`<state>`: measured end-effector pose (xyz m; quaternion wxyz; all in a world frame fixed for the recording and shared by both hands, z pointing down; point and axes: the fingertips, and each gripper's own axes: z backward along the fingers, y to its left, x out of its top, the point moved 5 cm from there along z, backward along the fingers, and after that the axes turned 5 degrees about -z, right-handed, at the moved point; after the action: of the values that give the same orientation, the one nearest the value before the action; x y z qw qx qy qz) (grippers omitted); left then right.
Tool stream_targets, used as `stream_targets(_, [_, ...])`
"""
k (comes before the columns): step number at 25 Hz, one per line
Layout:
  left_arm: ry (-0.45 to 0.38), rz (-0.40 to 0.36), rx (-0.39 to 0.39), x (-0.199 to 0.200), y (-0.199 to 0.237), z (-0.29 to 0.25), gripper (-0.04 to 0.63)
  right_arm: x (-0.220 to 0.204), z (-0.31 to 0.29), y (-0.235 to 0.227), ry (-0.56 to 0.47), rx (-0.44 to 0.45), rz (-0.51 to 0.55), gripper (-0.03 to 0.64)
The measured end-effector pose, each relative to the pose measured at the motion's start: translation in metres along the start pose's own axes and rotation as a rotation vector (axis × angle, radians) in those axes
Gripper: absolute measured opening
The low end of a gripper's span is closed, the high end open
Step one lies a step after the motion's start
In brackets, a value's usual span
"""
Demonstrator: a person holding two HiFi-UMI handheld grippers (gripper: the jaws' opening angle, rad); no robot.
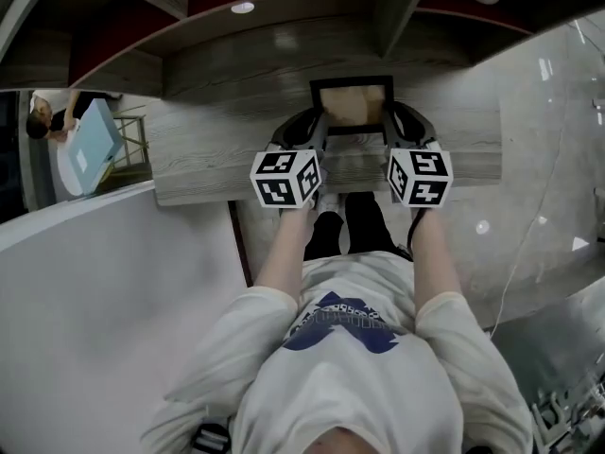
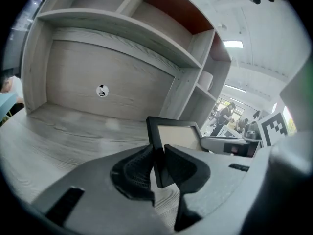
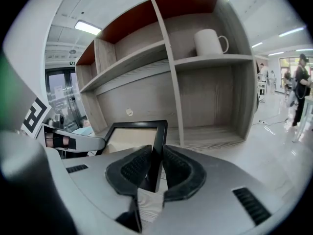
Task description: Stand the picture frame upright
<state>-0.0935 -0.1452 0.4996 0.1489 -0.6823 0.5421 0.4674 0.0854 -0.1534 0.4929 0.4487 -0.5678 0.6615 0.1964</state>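
picture frame [image 1: 352, 103] in left gripper [image 2: 158, 156] and right gripper [image 3: 154, 161] (black rim)

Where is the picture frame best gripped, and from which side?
Probably by the two thin side rails of the frame, coming in from the near edge, one gripper per side. The rails are narrow, so jaws close across them, as the left gripper and right gripper do now; the wide panel between offers nothing to pinch.
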Motion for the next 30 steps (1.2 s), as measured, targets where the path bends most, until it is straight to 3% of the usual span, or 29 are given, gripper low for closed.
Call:
stream_targets(16, [-0.07, -0.124, -0.15, 0.021, -0.039, -0.019, 0.075, 0.01, 0.048, -0.025, -0.189, -0.094, 0.023, 0.074])
stream_targets(30, [-0.116, -0.217, -0.209, 0.032, -0.033, -0.051, 0.075, 0.014, 0.033, -0.038, -0.257, -0.088, 0.22, 0.086])
